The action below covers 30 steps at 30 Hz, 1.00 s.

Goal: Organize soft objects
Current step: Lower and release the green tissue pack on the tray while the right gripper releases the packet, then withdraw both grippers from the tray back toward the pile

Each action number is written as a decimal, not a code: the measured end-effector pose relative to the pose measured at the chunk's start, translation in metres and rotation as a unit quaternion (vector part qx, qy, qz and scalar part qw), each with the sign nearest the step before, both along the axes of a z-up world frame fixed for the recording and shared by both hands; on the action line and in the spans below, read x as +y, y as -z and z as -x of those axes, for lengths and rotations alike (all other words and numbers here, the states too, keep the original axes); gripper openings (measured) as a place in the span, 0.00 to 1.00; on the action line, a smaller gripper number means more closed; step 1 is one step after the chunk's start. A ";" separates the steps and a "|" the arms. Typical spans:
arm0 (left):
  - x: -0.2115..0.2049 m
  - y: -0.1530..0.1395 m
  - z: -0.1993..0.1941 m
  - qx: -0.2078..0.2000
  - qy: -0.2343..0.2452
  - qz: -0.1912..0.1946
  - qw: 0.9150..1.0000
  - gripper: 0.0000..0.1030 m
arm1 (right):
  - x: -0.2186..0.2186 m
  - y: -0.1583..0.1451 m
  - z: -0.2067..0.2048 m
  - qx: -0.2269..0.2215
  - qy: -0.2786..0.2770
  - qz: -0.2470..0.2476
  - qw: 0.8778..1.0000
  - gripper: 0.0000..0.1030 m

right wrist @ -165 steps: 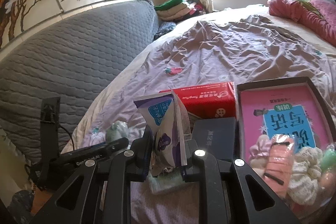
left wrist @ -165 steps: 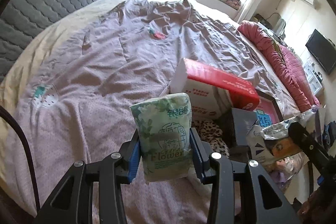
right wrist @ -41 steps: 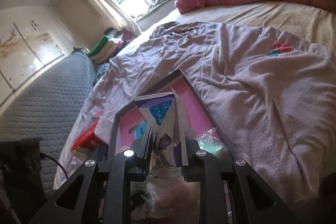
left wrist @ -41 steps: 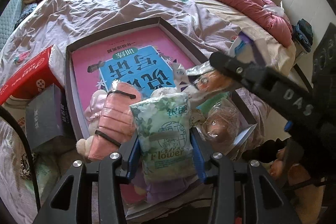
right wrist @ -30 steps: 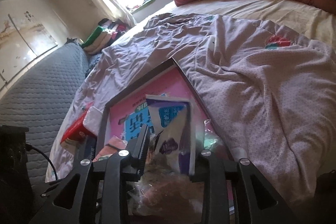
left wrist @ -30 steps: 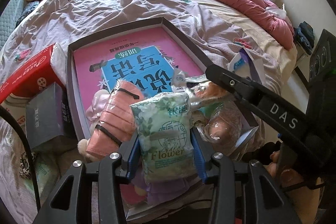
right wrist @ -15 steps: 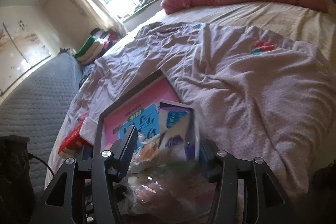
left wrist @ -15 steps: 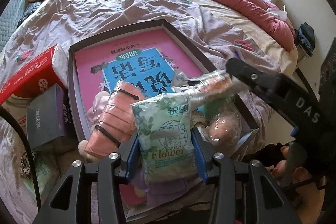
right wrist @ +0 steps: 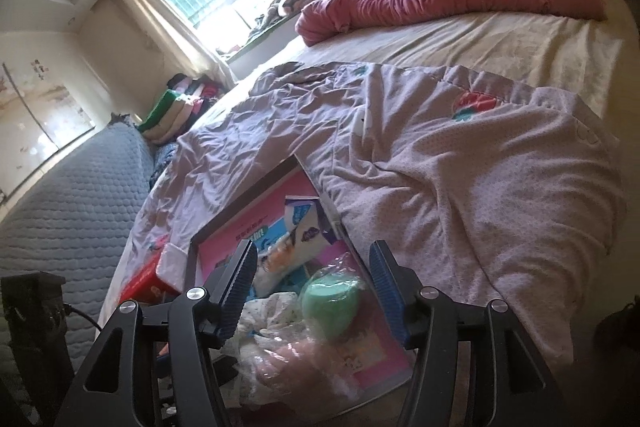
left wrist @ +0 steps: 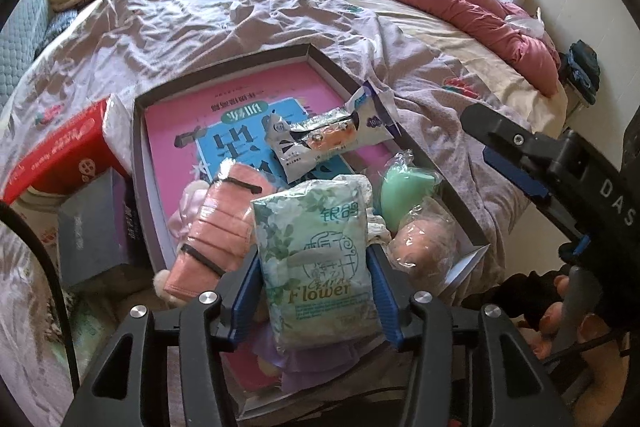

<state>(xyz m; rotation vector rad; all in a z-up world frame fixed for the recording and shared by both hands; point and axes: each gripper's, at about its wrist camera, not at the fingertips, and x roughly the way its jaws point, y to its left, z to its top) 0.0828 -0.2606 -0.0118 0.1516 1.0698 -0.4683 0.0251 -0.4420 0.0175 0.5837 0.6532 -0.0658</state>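
Left wrist view: the left hand-held gripper (left wrist: pixel 316 291) grasps a green tissue pack (left wrist: pixel 320 259) at lower centre, jaws opening, above the tray (left wrist: pixel 138 163); the right hand-held gripper (right wrist: pixel 314 287) stands released, its blue-white packet (left wrist: pixel 332 137) lying mid-tray.

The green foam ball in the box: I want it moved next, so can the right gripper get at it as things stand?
Probably yes. The right gripper is open and empty, and the green foam ball lies just beyond its fingertips, on top, with only its clear wrap over it.
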 end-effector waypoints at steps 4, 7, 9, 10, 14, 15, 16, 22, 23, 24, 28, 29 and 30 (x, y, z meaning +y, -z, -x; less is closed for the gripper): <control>0.002 -0.003 0.000 0.000 0.002 0.011 1.000 0.55 | 0.003 -0.006 0.003 -0.006 -0.004 0.004 1.000 0.58; 0.005 -0.006 0.000 -0.003 -0.001 0.017 1.000 0.57 | 0.003 -0.011 0.005 -0.009 -0.002 0.005 1.000 0.58; 0.006 -0.009 0.002 -0.007 -0.002 0.017 1.000 0.58 | 0.003 -0.014 0.008 -0.012 -0.002 0.006 1.000 0.58; 0.006 -0.011 0.003 -0.008 -0.002 0.018 1.000 0.58 | 0.003 -0.015 0.008 -0.013 -0.002 0.006 1.000 0.58; 0.009 -0.019 0.006 -0.016 -0.003 0.020 1.000 0.58 | 0.006 -0.020 0.010 -0.015 -0.007 0.010 1.000 0.59; 0.009 -0.020 0.006 -0.018 -0.003 0.019 1.000 0.58 | 0.007 -0.021 0.010 -0.015 -0.010 0.012 1.000 0.59; 0.009 -0.022 0.007 -0.022 -0.003 0.018 1.000 0.58 | 0.009 -0.022 0.010 -0.015 -0.011 0.015 1.000 0.59; 0.016 -0.038 0.013 -0.041 -0.008 0.020 0.999 0.58 | 0.016 -0.032 0.012 -0.018 -0.016 0.029 0.999 0.60; 0.018 -0.042 0.014 -0.045 -0.010 0.019 0.999 0.58 | 0.017 -0.034 0.012 -0.019 -0.017 0.031 0.999 0.62; 0.020 -0.045 0.015 -0.050 -0.012 0.019 0.999 0.58 | 0.019 -0.035 0.013 -0.020 -0.018 0.032 0.999 0.64; 0.031 -0.056 0.018 -0.060 -0.021 0.023 0.998 0.59 | 0.029 -0.041 0.014 -0.022 -0.028 0.046 0.998 0.64; 0.035 -0.058 0.018 -0.062 -0.024 0.025 0.997 0.59 | 0.031 -0.043 0.014 -0.023 -0.031 0.048 0.998 0.64; 0.038 -0.060 0.019 -0.063 -0.027 0.026 0.997 0.59 | 0.034 -0.044 0.014 -0.023 -0.034 0.051 0.998 0.65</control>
